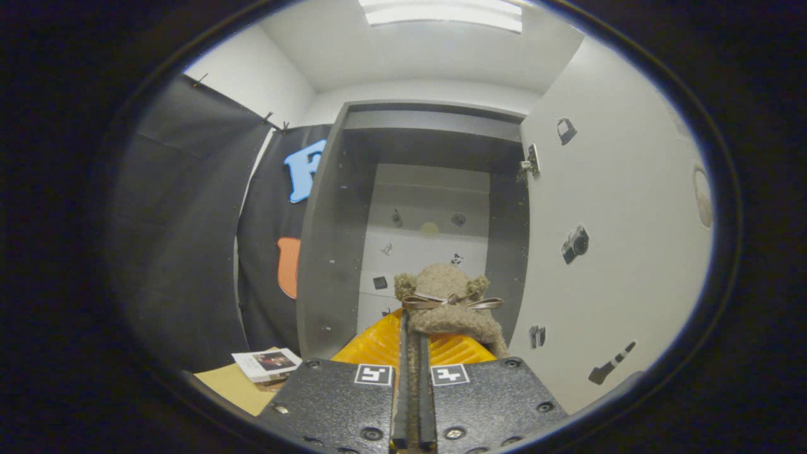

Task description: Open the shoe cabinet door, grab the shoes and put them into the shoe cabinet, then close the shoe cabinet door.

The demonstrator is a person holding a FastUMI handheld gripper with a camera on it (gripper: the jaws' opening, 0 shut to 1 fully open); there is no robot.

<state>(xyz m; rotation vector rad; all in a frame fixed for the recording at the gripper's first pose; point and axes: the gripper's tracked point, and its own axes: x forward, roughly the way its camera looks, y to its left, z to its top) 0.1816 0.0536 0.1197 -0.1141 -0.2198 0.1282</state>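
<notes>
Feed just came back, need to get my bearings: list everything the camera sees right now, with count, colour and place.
Shoe: one, fuzzy tan with a ribbon bow, pinched between the fingers.
Shoe cabinet: one, grey, straight ahead, interior showing.
Cabinet door: one, white with small dark stickers, swung open beside the shoe.
Booklet: one, white, on a tan surface beside the cabinet.
Ceiling light: one, white, overhead.
Gripper: one, fingers nearly together, clamping the shoe.
</notes>
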